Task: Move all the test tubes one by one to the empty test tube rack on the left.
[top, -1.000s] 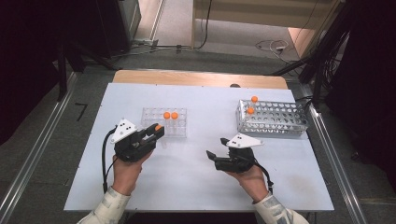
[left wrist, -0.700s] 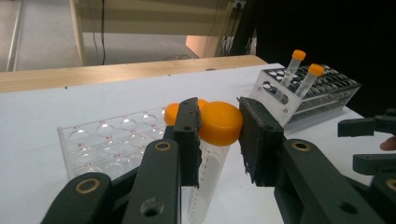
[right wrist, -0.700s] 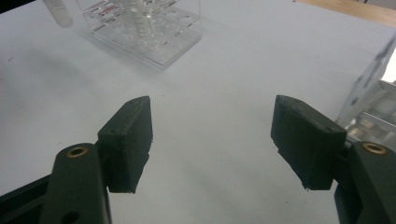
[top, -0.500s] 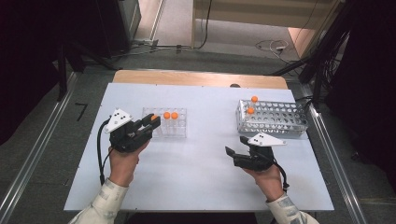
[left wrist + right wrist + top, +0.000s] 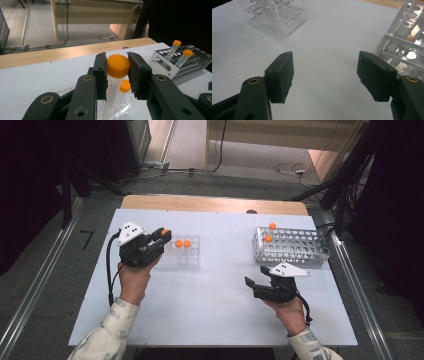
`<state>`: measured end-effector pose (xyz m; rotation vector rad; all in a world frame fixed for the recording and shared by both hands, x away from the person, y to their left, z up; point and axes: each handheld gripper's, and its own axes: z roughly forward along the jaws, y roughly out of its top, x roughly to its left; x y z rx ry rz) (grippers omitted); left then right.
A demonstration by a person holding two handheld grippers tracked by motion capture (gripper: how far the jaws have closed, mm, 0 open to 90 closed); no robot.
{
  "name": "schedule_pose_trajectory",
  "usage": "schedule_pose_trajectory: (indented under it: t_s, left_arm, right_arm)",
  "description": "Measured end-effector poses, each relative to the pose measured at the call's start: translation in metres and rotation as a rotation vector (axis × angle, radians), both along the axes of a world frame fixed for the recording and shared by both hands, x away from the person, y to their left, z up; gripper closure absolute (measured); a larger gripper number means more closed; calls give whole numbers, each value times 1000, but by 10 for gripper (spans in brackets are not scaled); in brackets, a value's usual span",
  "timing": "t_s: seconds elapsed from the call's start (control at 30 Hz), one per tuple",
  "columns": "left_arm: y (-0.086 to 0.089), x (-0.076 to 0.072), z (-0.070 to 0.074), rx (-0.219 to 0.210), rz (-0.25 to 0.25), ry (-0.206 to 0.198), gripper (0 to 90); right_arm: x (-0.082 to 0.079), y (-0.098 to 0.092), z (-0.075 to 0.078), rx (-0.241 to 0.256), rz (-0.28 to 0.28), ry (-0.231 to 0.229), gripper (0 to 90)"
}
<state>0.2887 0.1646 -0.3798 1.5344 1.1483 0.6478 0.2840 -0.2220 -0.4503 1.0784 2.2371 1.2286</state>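
Observation:
My left gripper is shut on the orange cap of a clear tube, held at the left edge of a clear plastic rack. In that rack stand two orange-capped tubes, and one of them shows just behind the held tube. My right gripper stands open over bare table, near the front of a metal rack that holds two orange-capped tubes. In the right gripper view the gripper has nothing between its jaws.
The white table has free room in the middle and along the front. A wooden strip runs along its far edge. Metal rails and cables lie on the floor around it. The metal rack is close to my right jaw.
My left gripper has carried the tube away from the person, up to the clear rack's left side. My right gripper has shifted to the right, still open.

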Motion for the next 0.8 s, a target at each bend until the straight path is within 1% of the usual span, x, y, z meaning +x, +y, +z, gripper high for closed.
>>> schedule_pose_trajectory:
  t_s: [0.1, 0.2, 0.3, 0.4, 0.53, 0.63, 0.8]
  left_arm:
    - [-1, 7, -1, 15, 16, -1, 693]
    - [-3, 13, -5, 19, 27, 10, 693]
    - [-3, 16, -8, 24, 31, 19, 693]
    - [-4, 18, -10, 27, 39, 18, 693]
    - [-5, 19, -12, 32, 39, 20, 693]
    - [-7, 18, -15, 36, 42, 12, 693]
    - [-9, 17, -25, 55, 61, 14, 692]
  right_arm:
    - [0, -1, 0, 1, -3, 0, 283]
    - [0, -2, 0, 5, -4, 2, 283]
    - [1, -2, 0, 6, -4, 2, 283]
    - [1, -2, 0, 6, -5, 2, 283]
    - [0, -3, 1, 7, -5, 0, 283]
    - [0, -2, 0, 5, -4, 2, 283]
    - [0, -2, 0, 4, -3, 1, 283]
